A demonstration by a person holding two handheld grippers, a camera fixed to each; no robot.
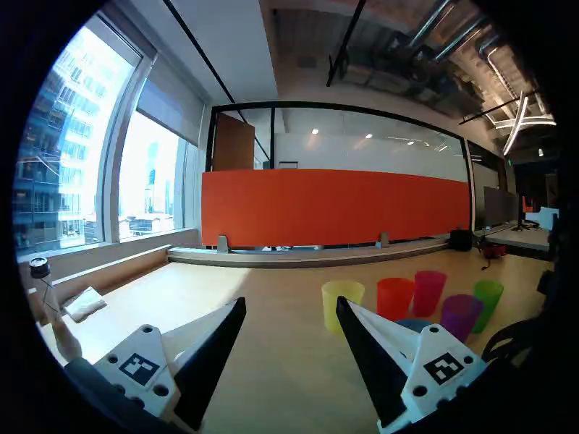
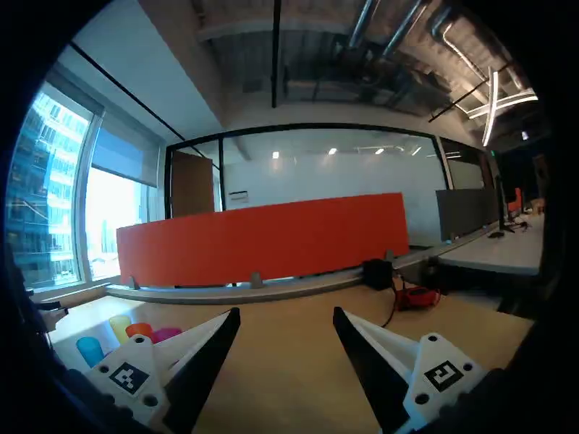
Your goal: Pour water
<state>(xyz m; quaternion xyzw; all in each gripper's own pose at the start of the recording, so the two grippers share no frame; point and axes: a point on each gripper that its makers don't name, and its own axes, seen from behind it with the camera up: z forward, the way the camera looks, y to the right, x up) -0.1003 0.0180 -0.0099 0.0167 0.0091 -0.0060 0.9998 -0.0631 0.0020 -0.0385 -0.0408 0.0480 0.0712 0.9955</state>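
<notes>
In the left gripper view several plastic cups stand grouped on the wooden table (image 1: 275,347): a yellow cup (image 1: 341,304), an orange cup (image 1: 394,297), a pink cup (image 1: 428,291), a purple cup (image 1: 460,316), a green cup (image 1: 488,303), and a blue one (image 1: 412,325) partly hidden behind the finger. My left gripper (image 1: 289,325) is open just left of the yellow cup, holding nothing. In the right gripper view my right gripper (image 2: 286,336) is open over bare table, with a blue cup (image 2: 90,350), yellow cup (image 2: 119,327), orange cup (image 2: 138,330) and pink cup (image 2: 166,333) far left.
An orange partition (image 1: 333,206) runs along the table's far edge. A small bottle (image 1: 42,278) and a folded cloth (image 1: 85,304) sit by the window ledge at left. A black box (image 2: 378,274) with cables and a red object (image 2: 416,295) lie at the back right.
</notes>
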